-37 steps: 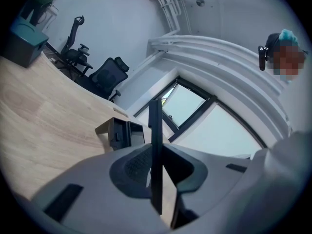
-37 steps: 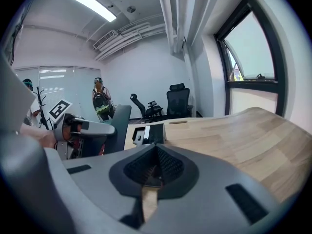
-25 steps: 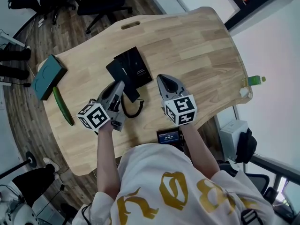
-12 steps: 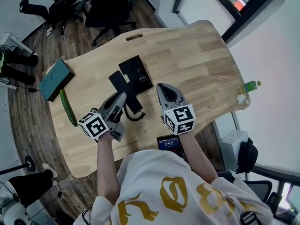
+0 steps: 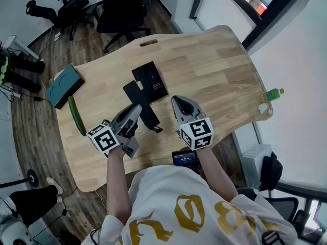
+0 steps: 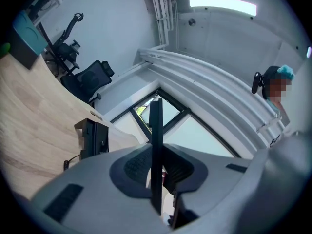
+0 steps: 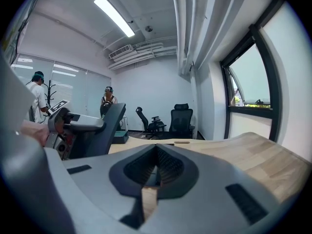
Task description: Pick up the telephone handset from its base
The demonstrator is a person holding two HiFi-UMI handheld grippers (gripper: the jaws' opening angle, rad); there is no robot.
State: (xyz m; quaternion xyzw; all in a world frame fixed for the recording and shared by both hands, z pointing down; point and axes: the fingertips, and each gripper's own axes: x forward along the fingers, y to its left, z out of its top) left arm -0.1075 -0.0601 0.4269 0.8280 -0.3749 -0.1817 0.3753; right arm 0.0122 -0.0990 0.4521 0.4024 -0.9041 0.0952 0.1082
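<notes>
The black telephone base (image 5: 150, 78) lies flat on the wooden table (image 5: 214, 60); the left gripper view shows the base (image 6: 92, 139) too. My left gripper (image 5: 137, 107) is shut on the flat black handset (image 5: 140, 103), which hangs just off the base's near left side. In the left gripper view the handset (image 6: 156, 126) stands edge-on between the pads. A short piece of coiled cord (image 5: 157, 129) shows under its near end. My right gripper (image 5: 175, 98) hovers right of the handset, shut and empty. In the right gripper view the handset (image 7: 105, 128) shows at the left.
A teal box (image 5: 65, 86) and a green cucumber (image 5: 76, 115) lie at the table's left edge. A green bottle (image 5: 273, 93) stands at the right edge. A small screen device (image 5: 185, 157) sits by the near edge. Office chairs (image 5: 122, 9) stand beyond the table.
The left gripper has risen and drawn back toward me with the handset, away from the base. Less of the coiled cord shows. The right gripper has risen a little too.
</notes>
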